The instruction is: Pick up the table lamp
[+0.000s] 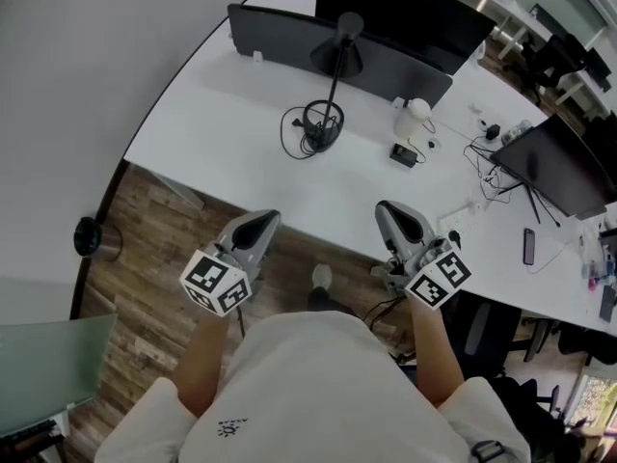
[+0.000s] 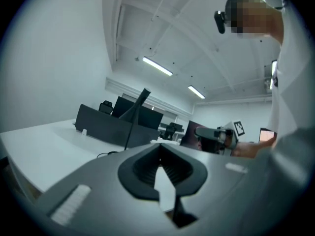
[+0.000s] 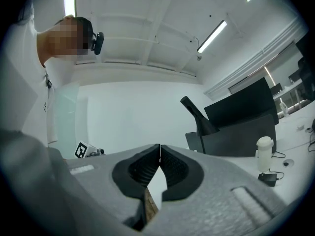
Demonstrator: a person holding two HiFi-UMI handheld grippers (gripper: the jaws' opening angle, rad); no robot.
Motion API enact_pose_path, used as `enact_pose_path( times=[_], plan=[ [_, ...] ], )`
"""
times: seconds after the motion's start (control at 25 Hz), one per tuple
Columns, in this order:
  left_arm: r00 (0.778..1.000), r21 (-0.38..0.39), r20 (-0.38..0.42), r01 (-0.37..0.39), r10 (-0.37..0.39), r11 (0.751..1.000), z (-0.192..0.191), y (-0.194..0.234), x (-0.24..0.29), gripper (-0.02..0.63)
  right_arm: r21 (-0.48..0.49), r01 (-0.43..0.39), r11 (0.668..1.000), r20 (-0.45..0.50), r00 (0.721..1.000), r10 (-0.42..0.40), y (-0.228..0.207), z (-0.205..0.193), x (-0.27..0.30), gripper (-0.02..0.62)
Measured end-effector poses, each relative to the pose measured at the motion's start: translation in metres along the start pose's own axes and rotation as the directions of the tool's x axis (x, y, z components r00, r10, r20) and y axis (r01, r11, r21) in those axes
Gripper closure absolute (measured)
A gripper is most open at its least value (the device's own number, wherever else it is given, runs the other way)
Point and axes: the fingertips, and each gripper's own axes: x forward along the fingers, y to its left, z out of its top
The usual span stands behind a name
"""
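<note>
My left gripper (image 1: 264, 220) has its jaws pressed together with nothing in them. My right gripper (image 1: 391, 212) is the same, 2 jaws closed and empty. Both are held level, side by side and apart from each other, near the front edge of the white desk (image 1: 222, 123). The table lamp (image 1: 337, 58) stands upright on the desk ahead of both grippers, roughly between them, well apart from either. A dark panel (image 1: 280, 37) is just behind the lamp. 1 white bottle (image 1: 415, 116) stands ahead of my right gripper.
</note>
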Motion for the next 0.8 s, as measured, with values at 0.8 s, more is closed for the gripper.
enact_pose_path(
  times=[0.8],
  plan=[
    [0.997,0.038,-0.014,-0.073,0.073,0.997,0.013,0.031,0.119,0.611,-0.02,-0.08,0.997,-0.073,0.994,0.079,-0.118,-0.001,0.041,0.594]
  ],
)
